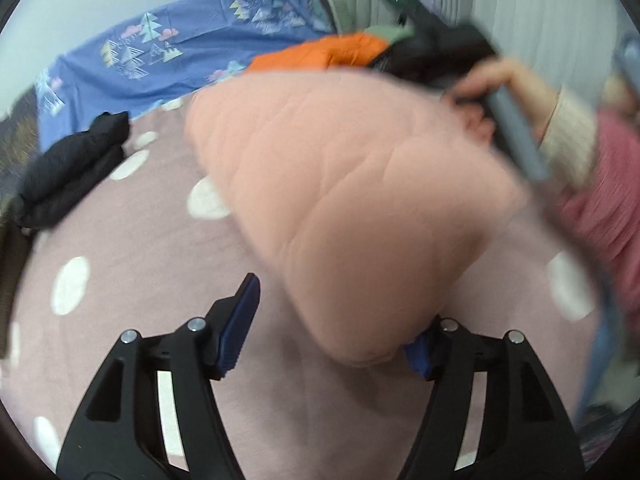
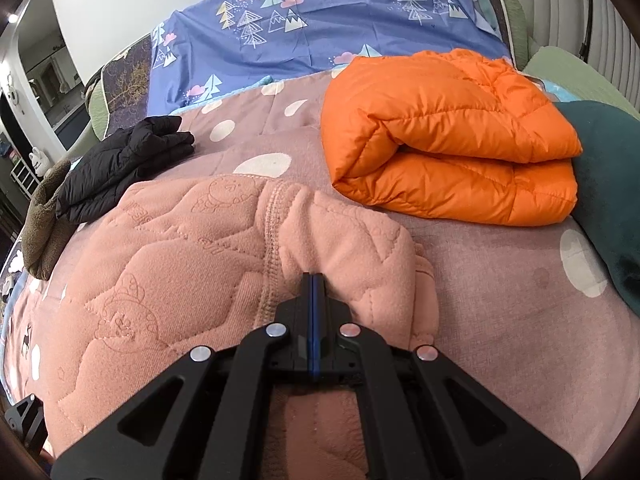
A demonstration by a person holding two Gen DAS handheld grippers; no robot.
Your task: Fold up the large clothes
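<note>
A pink quilted fleece garment (image 2: 168,280) lies on the pink dotted bedspread (image 2: 500,300). My right gripper (image 2: 315,280) is shut on a bunched fold of it near a stitched seam. In the left wrist view the garment (image 1: 340,184) is blurred and raised off the bed, its lower corner hanging between my left gripper's (image 1: 336,320) fingers. That gripper is open, with blue pads wide apart. The right pad is partly hidden behind the cloth. The person's right hand (image 1: 492,88) with the other gripper holds the garment's far end.
A folded orange puffer jacket (image 2: 452,140) lies at the back right, a dark teal garment (image 2: 608,192) beside it. A folded black jacket (image 2: 120,164) and a brown fleece item (image 2: 44,220) lie at the left. A blue tree-print sheet (image 2: 320,20) covers the back.
</note>
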